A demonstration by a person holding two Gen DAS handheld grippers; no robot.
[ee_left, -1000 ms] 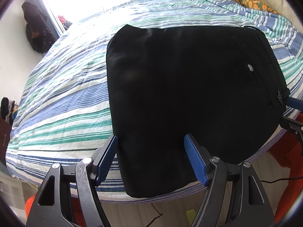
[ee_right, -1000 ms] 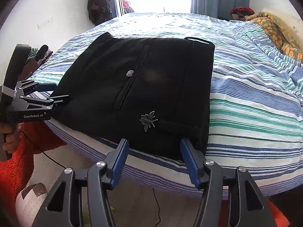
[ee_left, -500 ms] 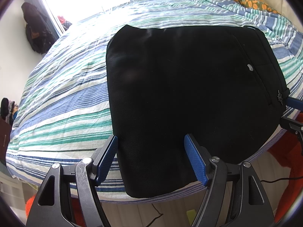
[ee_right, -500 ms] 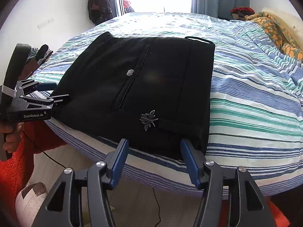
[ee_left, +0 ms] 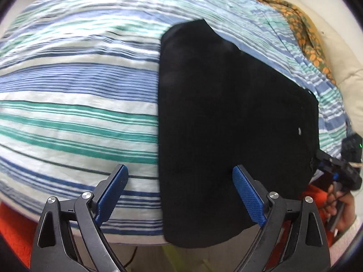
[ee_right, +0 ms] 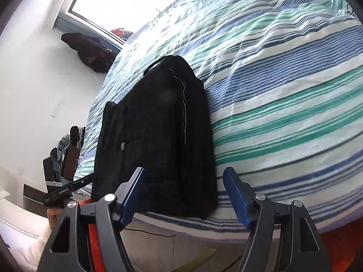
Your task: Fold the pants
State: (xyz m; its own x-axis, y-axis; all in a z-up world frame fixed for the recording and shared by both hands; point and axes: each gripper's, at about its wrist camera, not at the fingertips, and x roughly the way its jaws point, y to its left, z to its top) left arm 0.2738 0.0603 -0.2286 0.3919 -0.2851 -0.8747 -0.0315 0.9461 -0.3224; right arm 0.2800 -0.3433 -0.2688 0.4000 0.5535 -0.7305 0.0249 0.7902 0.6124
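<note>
While the folded black pants [ee_left: 236, 122] are lying flat on the striped bed [ee_left: 74, 104], overhanging its near edge, I am holding my left gripper [ee_left: 180, 195] with its blue fingers spread wide and gripping nothing, straddling the pants' left edge. To the right, my right gripper [ee_right: 183, 196] is likewise gaping empty across the pants' right edge.

- Left wrist view looks from the bed's [ee_left: 68, 86] near edge across it, close, tilted, pants [ee_left: 226, 124] right of centre.
- Right wrist view faces the window, low, close.
- Both share pants [ee_right: 158, 136] and bed [ee_right: 283, 90].
</note>
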